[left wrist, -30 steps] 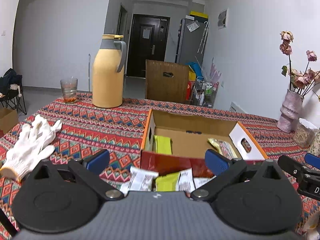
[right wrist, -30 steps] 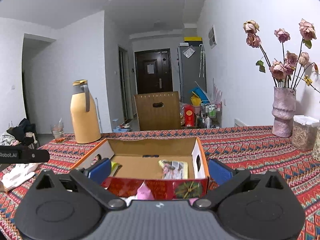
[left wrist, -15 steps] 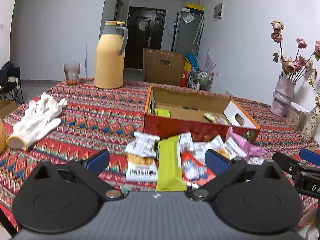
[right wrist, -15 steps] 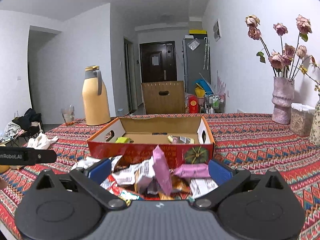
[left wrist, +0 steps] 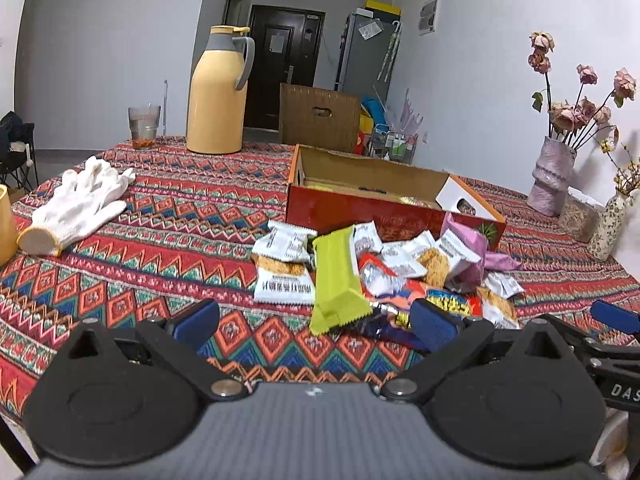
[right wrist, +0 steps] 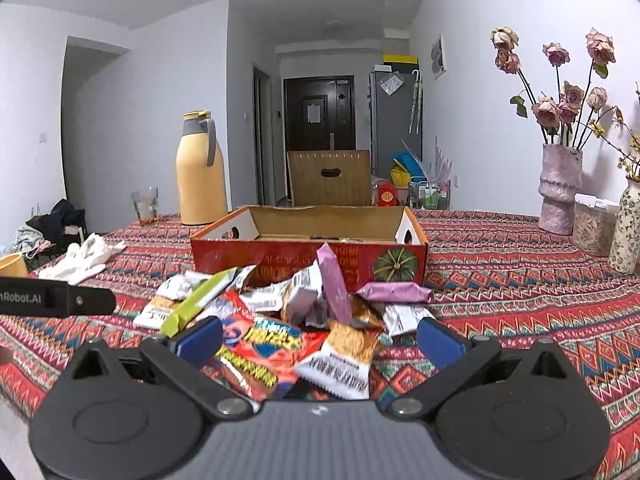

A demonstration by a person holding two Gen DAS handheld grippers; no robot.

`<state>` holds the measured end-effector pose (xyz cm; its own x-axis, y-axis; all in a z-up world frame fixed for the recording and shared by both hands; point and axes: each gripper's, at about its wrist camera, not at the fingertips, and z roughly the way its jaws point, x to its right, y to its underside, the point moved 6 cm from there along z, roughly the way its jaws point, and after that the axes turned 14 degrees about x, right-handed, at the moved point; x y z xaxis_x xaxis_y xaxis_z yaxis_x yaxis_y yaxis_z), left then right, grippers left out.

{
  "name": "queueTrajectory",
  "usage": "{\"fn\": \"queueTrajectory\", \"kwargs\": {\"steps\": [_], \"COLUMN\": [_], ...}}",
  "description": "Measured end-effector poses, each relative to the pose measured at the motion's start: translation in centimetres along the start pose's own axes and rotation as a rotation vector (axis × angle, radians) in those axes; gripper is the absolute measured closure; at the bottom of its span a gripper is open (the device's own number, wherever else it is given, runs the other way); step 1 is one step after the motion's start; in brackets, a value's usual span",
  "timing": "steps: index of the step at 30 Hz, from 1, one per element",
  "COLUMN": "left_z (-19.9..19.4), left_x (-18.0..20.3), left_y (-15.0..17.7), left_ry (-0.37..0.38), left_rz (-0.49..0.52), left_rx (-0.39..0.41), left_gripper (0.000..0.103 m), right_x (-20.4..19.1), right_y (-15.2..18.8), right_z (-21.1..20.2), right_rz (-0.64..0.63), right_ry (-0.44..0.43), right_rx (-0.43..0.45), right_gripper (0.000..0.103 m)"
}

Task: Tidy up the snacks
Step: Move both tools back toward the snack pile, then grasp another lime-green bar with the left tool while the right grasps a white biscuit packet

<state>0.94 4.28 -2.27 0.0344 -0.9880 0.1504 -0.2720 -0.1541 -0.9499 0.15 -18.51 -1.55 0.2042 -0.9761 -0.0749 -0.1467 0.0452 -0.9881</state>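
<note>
snack wrappers point(right wrist: 256, 356): glossy foil | box point(right wrist: 304, 248): matt cardboard | tablecloth point(left wrist: 168, 248): woven

Setting: private home, living/dining room opening onto an entry hall. Evidence: dark front door point(right wrist: 319, 110) at centre of the frame, end of the hallway; grey refrigerator point(right wrist: 394, 110) with papers stuck to it just right of the door. Bench covered with a patterned woven cloth point(left wrist: 168, 240). On it, upper left, a yellow thermos jug point(left wrist: 218, 92) and a drinking glass point(left wrist: 144, 126); at right, a vase of dried roses point(right wrist: 560, 188). Wooden chair back point(right wrist: 329, 178) behind the bench. Clothes heaped on a chair point(right wrist: 52, 226), far left.
</note>
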Motion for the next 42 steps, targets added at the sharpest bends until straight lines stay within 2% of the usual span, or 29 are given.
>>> {"fn": "queueTrajectory", "kwargs": {"steps": [11,17,22,25,31,34,42], "left_z": [-0.5,-0.3,-0.2,-0.1,0.0,0.1,0.1], "left_x": [0.0,-1.2,-1.7,-1.8,-1.9,-1.9,-2.0], "left_y": [2.0,2.8,3.3,3.6,4.2,4.4,4.4], "left_ry": [-0.015,-0.054,-0.049,-0.044,-0.029,-0.026,-0.026], "left_rz": [0.024,0.006,0.001,0.001,-0.004,-0.006,-0.016], "left_rx": [-0.047,-0.083,-0.099,-0.109,-0.124,-0.127,-0.131], "left_gripper": [0.000,0.000,0.000,0.000,0.000,0.000,0.000], "right_x": [-1.6,-3.0,-3.6,-4.0,-4.5,-4.7,-4.9], "right_y": [2.4,3.7,4.6,5.1,5.7,6.2,6.1], "right_z": [-0.6,0.6,1.8,2.2,3.1,3.5,3.0], "right_rz": [-0.029,-0.041,-0.036,-0.039,-0.046,-0.061,-0.074], "right_ry": [-0.031,-0.064,-0.069,-0.078,-0.079,-0.076,-0.083], "right_rx": [-0.065,-0.126,-0.175,-0.194,-0.218,-0.232,-0.211], "right_gripper": [0.000,0.003,0.006,0.013,0.020,0.029,0.037]}}
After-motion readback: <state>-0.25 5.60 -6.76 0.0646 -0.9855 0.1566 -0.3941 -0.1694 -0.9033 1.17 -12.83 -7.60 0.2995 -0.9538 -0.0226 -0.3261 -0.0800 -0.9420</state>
